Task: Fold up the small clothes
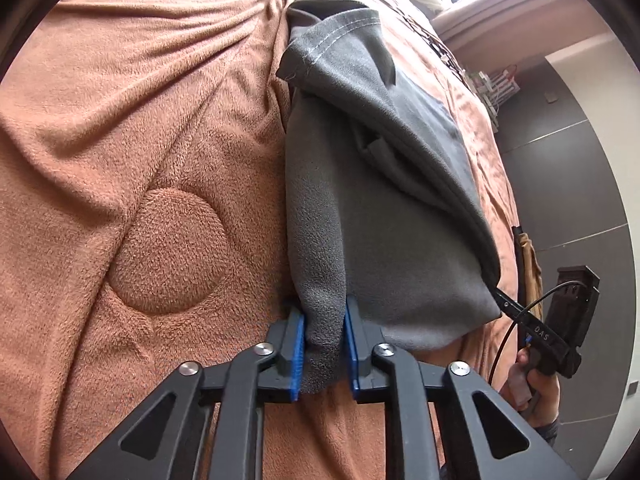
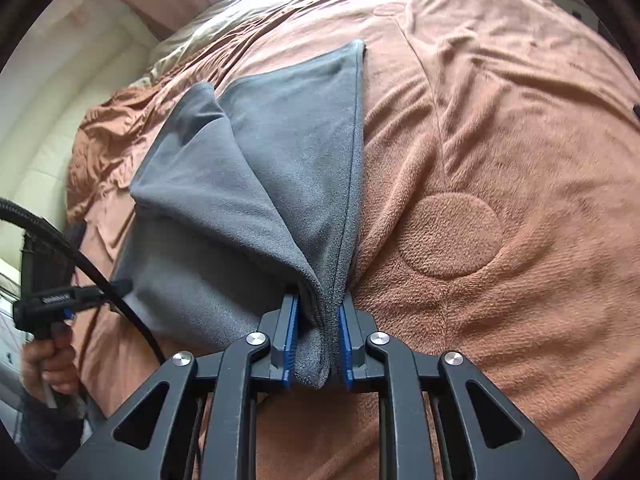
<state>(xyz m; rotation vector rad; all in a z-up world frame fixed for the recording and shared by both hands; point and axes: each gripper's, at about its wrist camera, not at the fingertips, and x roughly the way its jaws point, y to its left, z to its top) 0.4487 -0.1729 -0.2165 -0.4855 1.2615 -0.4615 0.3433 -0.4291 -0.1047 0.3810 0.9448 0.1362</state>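
Observation:
A small grey garment (image 1: pixel 372 184) lies lengthwise on the brown blanket (image 1: pixel 140 120), folded over itself with a stitched hem at its far end. My left gripper (image 1: pixel 325 320) is shut on the garment's near left corner, the blue pads (image 1: pixel 298 344) pressing bunched fabric between them. In the right wrist view the same grey garment (image 2: pixel 248 184) stretches away, and my right gripper (image 2: pixel 318 320) is shut on its near right corner, cloth pinched between the blue pads (image 2: pixel 345 344). Both corners are lifted slightly off the blanket. Each view shows the other gripper at the garment's opposite near corner.
The brown fleece blanket (image 2: pixel 500 140) covers a bed and has a raised round patch (image 2: pixel 450 236). A hand (image 1: pixel 528 376) holds the other gripper at the right edge. A dark tiled floor (image 1: pixel 580 168) and a pale wall lie beyond the bed's edge.

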